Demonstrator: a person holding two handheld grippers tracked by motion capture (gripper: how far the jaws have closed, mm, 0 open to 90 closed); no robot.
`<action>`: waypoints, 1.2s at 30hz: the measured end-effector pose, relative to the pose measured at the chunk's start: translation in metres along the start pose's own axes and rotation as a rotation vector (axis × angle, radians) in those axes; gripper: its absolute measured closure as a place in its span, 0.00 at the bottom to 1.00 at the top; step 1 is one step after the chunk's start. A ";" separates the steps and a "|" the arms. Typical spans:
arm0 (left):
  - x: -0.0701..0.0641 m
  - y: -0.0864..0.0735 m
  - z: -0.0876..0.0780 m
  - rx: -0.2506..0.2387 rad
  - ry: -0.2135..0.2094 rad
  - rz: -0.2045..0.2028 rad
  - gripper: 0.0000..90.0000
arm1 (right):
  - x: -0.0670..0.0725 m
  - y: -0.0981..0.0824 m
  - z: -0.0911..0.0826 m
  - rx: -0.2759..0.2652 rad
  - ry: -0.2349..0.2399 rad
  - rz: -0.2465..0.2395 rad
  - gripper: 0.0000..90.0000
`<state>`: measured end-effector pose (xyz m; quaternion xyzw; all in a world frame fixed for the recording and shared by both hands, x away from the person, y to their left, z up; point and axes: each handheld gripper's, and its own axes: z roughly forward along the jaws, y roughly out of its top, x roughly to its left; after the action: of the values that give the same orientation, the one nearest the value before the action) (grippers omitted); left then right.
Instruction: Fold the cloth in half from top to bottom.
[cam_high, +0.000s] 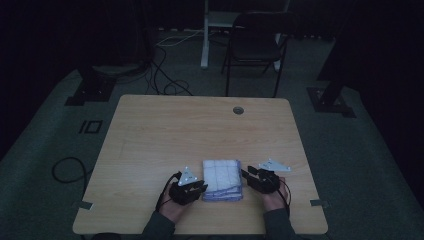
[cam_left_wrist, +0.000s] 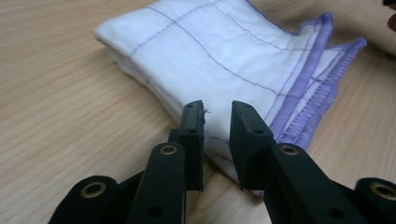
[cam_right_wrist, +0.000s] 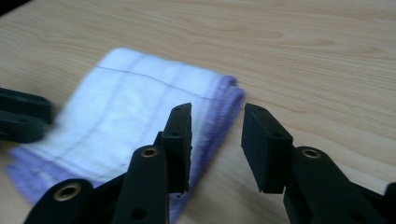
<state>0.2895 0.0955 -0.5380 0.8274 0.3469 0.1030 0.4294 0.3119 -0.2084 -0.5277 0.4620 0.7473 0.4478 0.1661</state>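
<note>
A: What is on the left?
B: The left gripper, fingers slightly parted and holding nothing, beside a folded white cloth on the worktop.
A: And on the right?
B: The right gripper, fingers wider and empty; likely flanking the cloth to grasp its edges.

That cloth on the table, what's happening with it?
A person sits at a wooden table with a gripper in each hand. A folded white cloth with purple edging lies between them, near the front edge. The left gripper and the right gripper are both open, one at each side of the cloth. Neither has hold of it yet.
</note>
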 end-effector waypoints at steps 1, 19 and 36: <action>0.000 0.000 0.000 0.000 0.000 0.000 0.82 | 0.000 0.000 0.000 0.000 0.000 0.000 0.70; 0.045 -0.003 -0.020 0.004 0.122 -0.064 0.73 | -0.031 -0.002 0.003 0.027 -0.118 0.040 0.65; 0.075 -0.007 -0.034 0.024 0.266 -0.125 0.66 | -0.030 -0.004 0.002 0.040 -0.134 0.021 0.65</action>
<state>0.3259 0.1696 -0.5327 0.7883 0.4531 0.1806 0.3751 0.3274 -0.2332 -0.5370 0.5022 0.7381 0.4027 0.2020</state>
